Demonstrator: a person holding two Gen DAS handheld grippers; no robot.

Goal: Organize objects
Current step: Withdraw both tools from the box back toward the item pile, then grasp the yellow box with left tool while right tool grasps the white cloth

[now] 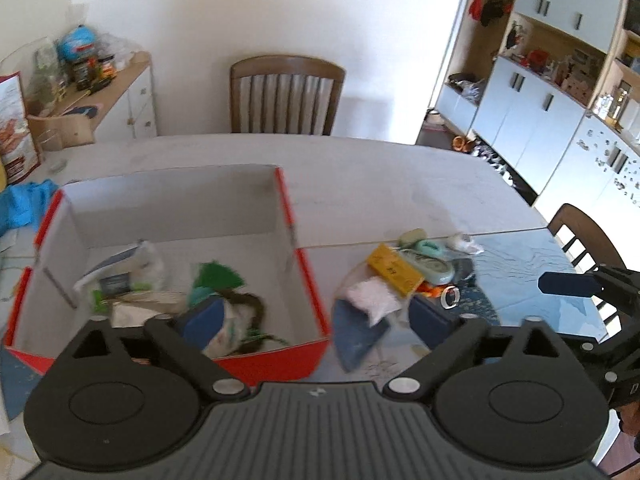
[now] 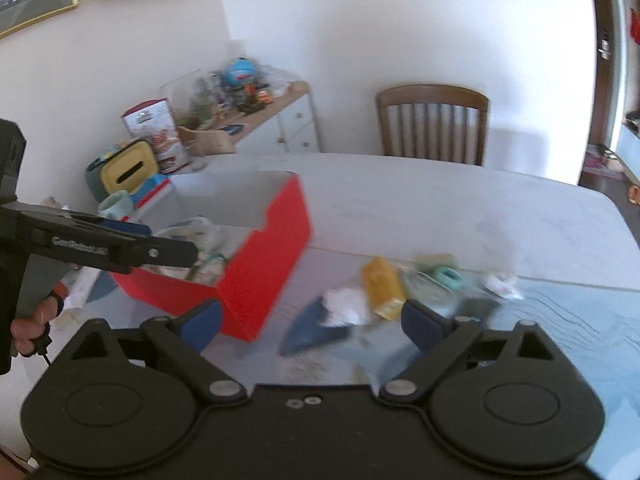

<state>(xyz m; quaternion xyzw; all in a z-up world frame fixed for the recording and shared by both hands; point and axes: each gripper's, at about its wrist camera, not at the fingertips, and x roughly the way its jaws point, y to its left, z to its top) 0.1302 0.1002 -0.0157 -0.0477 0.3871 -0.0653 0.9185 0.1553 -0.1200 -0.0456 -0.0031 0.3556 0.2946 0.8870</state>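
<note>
Standing released and empty, the left tongs [image 1: 316, 322] and right tongs [image 2: 312, 322] hover between the red box [image 1: 272, 364], already collecting items, and the loose clutter [image 1: 404, 276] awaiting sorting on the tabletop [image 1: 380, 176]
</note>
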